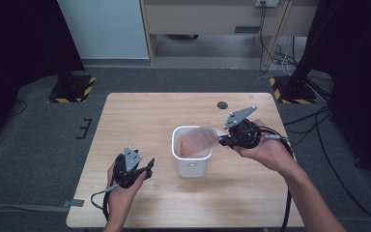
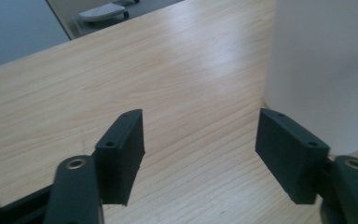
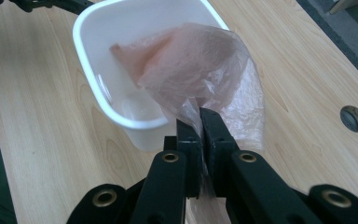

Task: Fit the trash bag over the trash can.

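Observation:
A white plastic bin (image 1: 191,164) (image 3: 98,28) stands near the middle of the wooden table. A thin pink plastic bag (image 1: 196,140) (image 3: 200,70) hangs partly inside it and drapes over its right rim. My right gripper (image 1: 221,140) (image 3: 199,122) is at that rim, shut on the bag's edge. My left gripper (image 1: 149,167) (image 2: 199,144) rests low over the table to the left of the bin, open, with nothing between its jaws. The bin's white wall (image 2: 326,60) rises close on the right in the left gripper view.
A small round dark grommet (image 1: 222,105) (image 3: 353,118) sits in the tabletop behind the bin. Bare wood (image 1: 140,121) lies left of the bin. Cables (image 1: 314,121) run over the grey floor to the right of the table.

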Demonstrator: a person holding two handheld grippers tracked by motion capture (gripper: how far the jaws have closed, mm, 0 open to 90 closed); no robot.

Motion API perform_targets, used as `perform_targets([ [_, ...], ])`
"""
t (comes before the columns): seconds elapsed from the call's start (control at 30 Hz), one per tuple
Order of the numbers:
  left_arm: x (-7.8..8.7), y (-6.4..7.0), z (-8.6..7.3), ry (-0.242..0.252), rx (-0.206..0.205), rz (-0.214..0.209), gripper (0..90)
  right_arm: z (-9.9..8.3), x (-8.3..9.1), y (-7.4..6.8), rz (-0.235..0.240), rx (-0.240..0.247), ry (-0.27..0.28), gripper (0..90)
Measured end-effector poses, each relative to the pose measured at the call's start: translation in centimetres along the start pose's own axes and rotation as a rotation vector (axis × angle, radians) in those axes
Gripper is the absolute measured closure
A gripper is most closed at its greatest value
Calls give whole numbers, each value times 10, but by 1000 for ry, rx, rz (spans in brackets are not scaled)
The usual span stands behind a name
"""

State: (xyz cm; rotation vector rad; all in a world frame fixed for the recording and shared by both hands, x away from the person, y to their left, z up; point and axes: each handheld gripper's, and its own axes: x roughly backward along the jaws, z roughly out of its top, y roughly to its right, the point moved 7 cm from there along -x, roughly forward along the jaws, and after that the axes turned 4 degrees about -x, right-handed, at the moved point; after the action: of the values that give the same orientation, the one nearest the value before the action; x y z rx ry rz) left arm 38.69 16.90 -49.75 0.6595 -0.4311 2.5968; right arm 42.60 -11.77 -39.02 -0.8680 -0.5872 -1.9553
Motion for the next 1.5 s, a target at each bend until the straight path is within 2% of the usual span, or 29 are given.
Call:
perform_targets([
  [0.07, 3, 3, 3, 9, -3, -9, 361, 3, -4, -1, 1, 5, 1, 867],
  [0.1, 8, 11, 10, 27, -22, -21, 372, 5, -6, -1, 2, 9, 6, 863],
  [0.23, 15, 25, 22, 49, -59, -50, 391, 10, -13, -3, 3, 17, 8, 861],
  [0.37, 24, 35, 35, 88, -51, -96, 402, 14, -19, -6, 7, 22, 8, 863],
  [0.5, 32, 39, 48, 106, -41, -118, 411, 19, -23, -7, 9, 20, 19, 864],
  [0.57, 34, 39, 56, 112, -44, -115, 411, 22, -26, -7, 13, 22, 23, 864],
  [0.67, 32, 40, 62, 106, -50, -126, 398, 25, -29, -8, 15, 23, 23, 864],
  [0.7, 29, 42, 67, 105, -58, -145, 395, 28, -33, -10, 21, 26, 21, 864],
  [1.1, 13, 52, 99, 103, -111, -185, 338, 42, -44, -19, 35, 40, 27, 863],
  [1.37, 3, 62, 107, 99, -120, -231, 396, 49, -47, -22, 34, 35, 21, 865],
  [1.5, -1, 62, 108, 92, -133, -225, 455, 51, -50, -23, 37, 37, 19, 867],
])
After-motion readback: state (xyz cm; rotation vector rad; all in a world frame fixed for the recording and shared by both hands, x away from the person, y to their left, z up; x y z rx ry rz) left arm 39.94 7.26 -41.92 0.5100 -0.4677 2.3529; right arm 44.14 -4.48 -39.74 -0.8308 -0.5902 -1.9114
